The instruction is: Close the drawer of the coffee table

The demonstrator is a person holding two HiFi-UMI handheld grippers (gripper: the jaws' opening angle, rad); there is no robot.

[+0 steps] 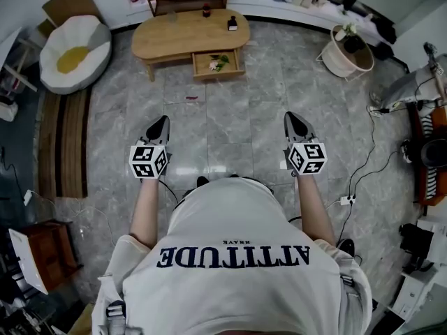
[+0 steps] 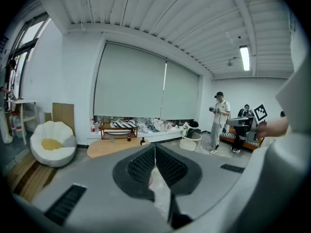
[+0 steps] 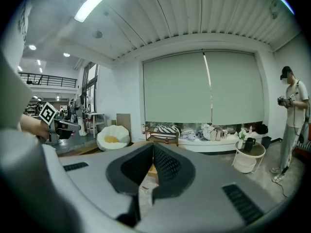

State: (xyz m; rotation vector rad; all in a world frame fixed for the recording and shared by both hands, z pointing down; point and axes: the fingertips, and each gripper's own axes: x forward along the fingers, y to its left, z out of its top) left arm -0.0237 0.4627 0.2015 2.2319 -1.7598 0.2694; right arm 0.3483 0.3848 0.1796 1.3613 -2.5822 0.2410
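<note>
— Where is the drawer?

— The shallow light-wood drawer (image 1: 218, 63) stands pulled out of the front of the low oval light-wood coffee table (image 1: 174, 37), on the side facing the person. A small white and green sprig lies inside it.

— And the grippers?

— Both are well apart from it, over the grey marbled tile floor (image 1: 223, 145). The left gripper (image 1: 162, 121) and the right gripper (image 1: 293, 117) are held side by side in front of the person, pointing toward the table and tipped a little downward. The drawer lies ahead of them, roughly between the lines of the two.

— Is either one holding anything?

— No. In each gripper view the ribbed black pads meet at the tips, with nothing between them.

— What's on the worktop?

— A small dark bottle (image 1: 232, 24) stands near its right end, just behind the open drawer.
</note>
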